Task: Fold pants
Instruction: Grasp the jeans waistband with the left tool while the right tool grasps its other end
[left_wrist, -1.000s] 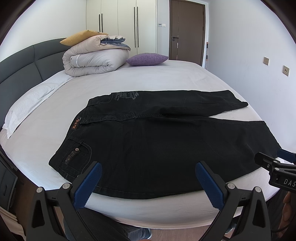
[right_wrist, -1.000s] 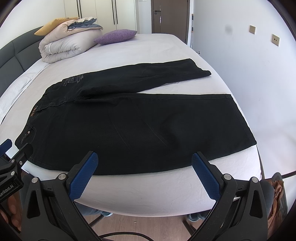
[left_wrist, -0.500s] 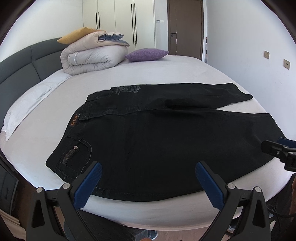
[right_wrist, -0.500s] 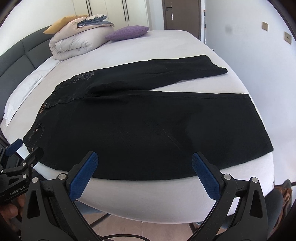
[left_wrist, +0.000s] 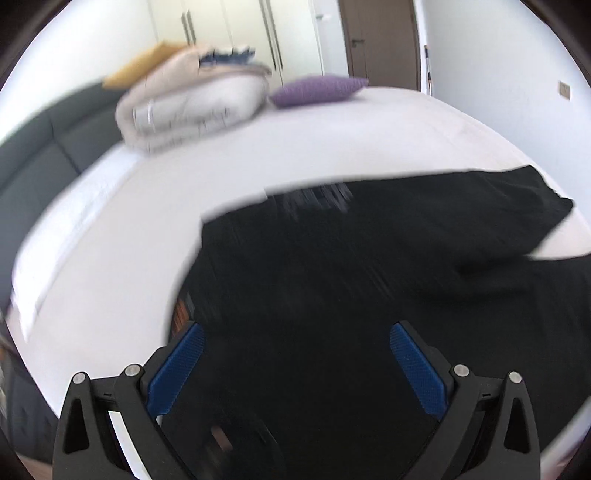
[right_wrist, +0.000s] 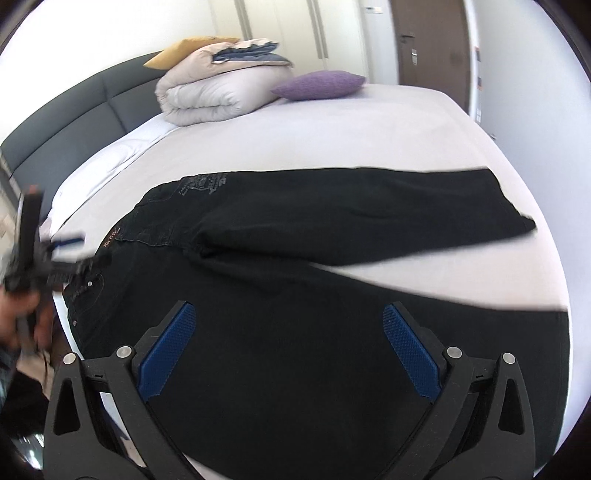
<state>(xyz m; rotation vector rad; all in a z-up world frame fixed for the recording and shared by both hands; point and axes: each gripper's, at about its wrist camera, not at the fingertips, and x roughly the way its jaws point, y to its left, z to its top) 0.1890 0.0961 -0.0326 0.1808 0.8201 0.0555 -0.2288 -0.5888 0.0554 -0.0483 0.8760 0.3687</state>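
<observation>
Both of my grippers poised over black pants (right_wrist: 295, 258) spread across the bed (right_wrist: 332, 129).

Left view is motion-blurred, hiding the waistband detail. Left gripper (left_wrist: 295, 365) and right gripper (right_wrist: 288, 350) fingers gape wide, holding nothing.

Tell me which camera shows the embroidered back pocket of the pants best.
The right wrist view: the embroidered pocket sits sharp enough there to make out pale stitching on the black pants. In the left wrist view the same pocket is only a motion-blurred grey smear.
</observation>
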